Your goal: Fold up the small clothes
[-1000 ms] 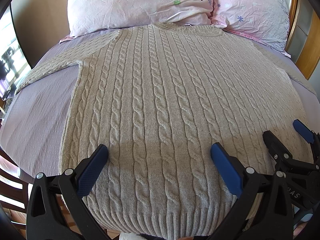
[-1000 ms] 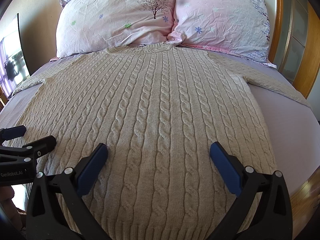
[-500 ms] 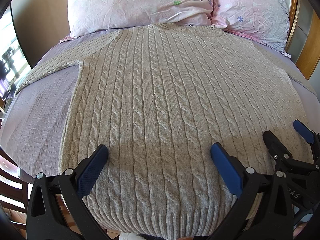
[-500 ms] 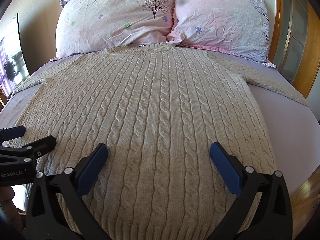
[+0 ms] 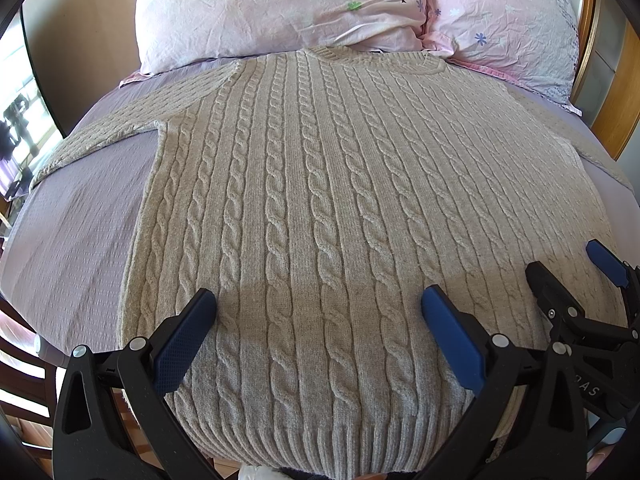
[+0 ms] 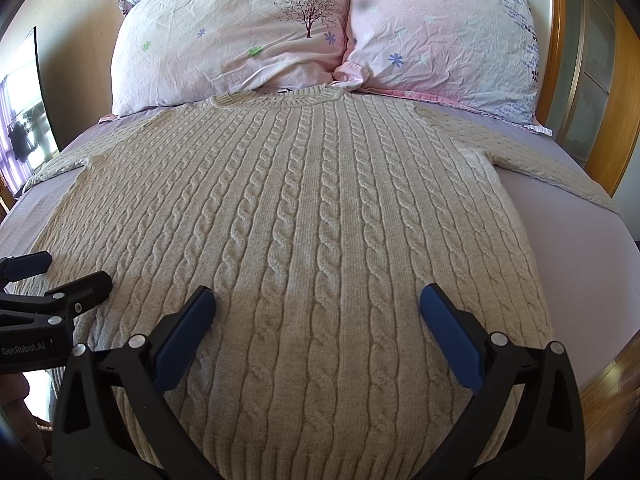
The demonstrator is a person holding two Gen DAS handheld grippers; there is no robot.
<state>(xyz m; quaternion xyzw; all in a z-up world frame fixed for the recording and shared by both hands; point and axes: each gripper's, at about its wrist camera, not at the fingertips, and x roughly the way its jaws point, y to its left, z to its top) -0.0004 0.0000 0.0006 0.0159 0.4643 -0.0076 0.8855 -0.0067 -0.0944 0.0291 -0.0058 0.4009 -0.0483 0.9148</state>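
Left wrist view: a beige cable-knit sweater (image 5: pixel 320 200) lies flat on a lilac bed (image 5: pixel 80 240), collar at two pink pillows (image 5: pixel 280 8) by the head edge, hem at the foot edge. Left gripper (image 5: pixel 318 312) and right gripper (image 6: pixel 318 312) hover over the hem, both spread wide, holding nothing.

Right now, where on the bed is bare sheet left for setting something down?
Bare sheet lies left of the sweater body, below its left sleeve. Another patch sits right of the body, below the right sleeve. Pillows crowd the head.
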